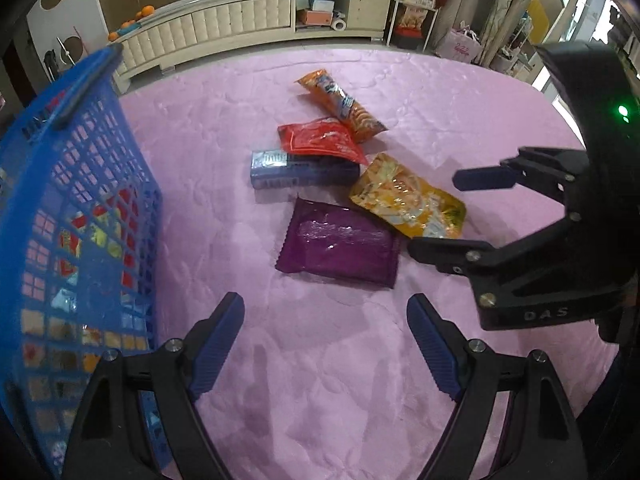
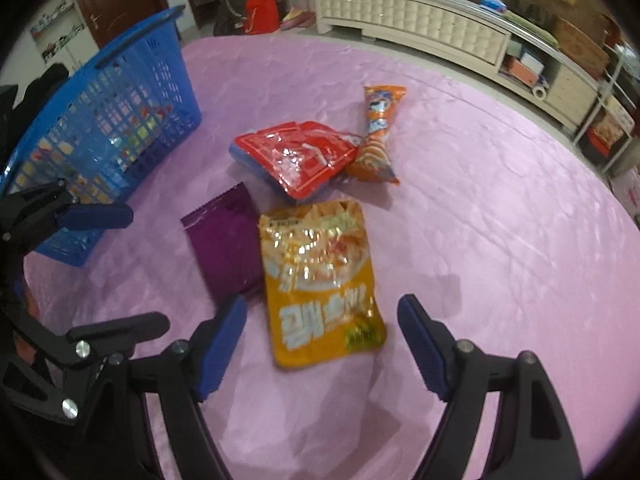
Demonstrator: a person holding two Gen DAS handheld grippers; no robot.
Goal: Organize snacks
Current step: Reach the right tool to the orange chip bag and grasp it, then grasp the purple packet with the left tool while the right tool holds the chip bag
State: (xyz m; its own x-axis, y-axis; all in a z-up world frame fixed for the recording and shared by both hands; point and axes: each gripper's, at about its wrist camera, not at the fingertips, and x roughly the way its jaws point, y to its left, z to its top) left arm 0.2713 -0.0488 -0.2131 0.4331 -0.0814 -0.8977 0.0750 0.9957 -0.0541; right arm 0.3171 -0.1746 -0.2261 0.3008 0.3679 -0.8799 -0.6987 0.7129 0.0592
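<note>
- Spreading under everything, a pink-covered tabletop (image 1: 460, 92), carrying the loose snacks ahead of both sets of tongs.
- Standing to the left of the left tongs (image 1: 326, 322), a blue mesh basket (image 1: 100, 168), already showing several colourful packets through its wall; judging from that, part of the sorting being done.
- Lying straight ahead of the right tongs (image 2: 322, 322), close to the tips, a yellow noodle packet (image 2: 320, 276); likely the next pick, though only a guess.
- Lying just ahead of the left tongs, a purple packet (image 1: 340, 244), touching or nearly touching the yellow one.
- Sitting farther out from both, a red packet (image 2: 296, 156) overlapping a blue box (image 1: 280, 170), with an orange biscuit sleeve (image 2: 380, 132) beyond.
- Left tongs standing wide apart, gripping nothing.
- Right tongs (image 1: 432, 216) likewise gaping, empty, hanging beside the yellow packet in the left camera.
- Remaining by this reading: five items waiting outside the basket.
</note>
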